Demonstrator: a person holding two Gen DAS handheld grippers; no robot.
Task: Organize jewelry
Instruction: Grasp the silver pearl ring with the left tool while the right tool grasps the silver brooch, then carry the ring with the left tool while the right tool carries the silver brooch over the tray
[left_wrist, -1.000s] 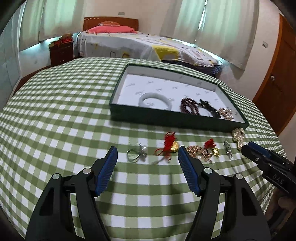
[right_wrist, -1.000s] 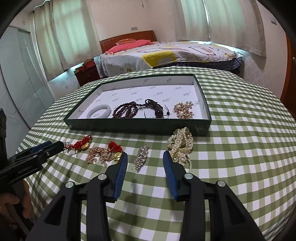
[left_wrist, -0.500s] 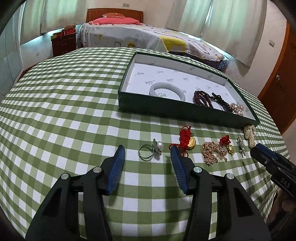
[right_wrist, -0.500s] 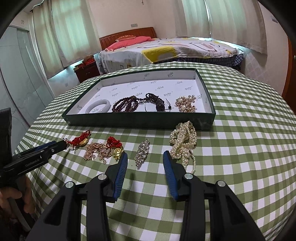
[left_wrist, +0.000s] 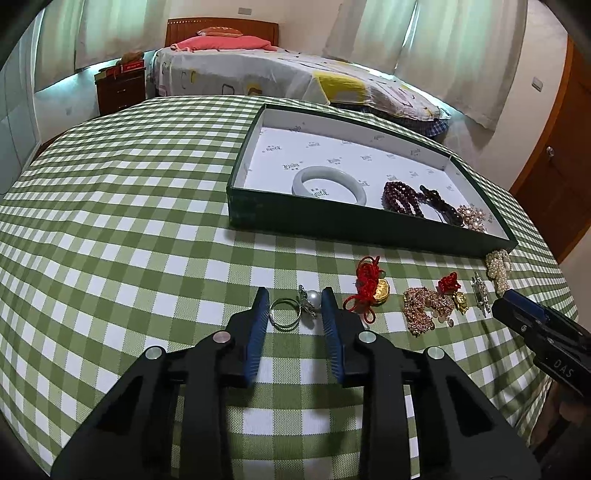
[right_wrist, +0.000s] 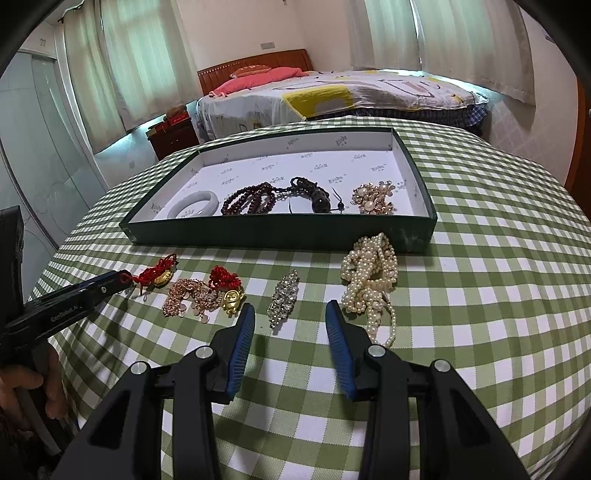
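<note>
A dark green tray (left_wrist: 332, 223) (right_wrist: 280, 234) with a white lining holds a white bangle (left_wrist: 328, 184), dark red beads (left_wrist: 400, 197) and a gold brooch (left_wrist: 471, 218). In front of it on the checked cloth lie a silver pearl ring (left_wrist: 291, 308), a red-tassel gold charm (left_wrist: 369, 286), a gold chain pile (left_wrist: 424, 310) and a second red charm (left_wrist: 452, 290). My left gripper (left_wrist: 294, 308) is open, its fingers on either side of the ring. My right gripper (right_wrist: 290, 319) is open, just short of a crystal clip (right_wrist: 282, 301). A pearl necklace (right_wrist: 371, 278) lies right of the clip.
The round table's green checked cloth (left_wrist: 129, 240) drops off at the near and right edges. A bed (left_wrist: 295, 74) and a wooden nightstand (left_wrist: 120, 86) stand behind. A wooden door (left_wrist: 554, 177) is at the right.
My left gripper has moved forward and down to the ring and its fingers have narrowed around it. My right gripper has edged closer to the crystal clip.
</note>
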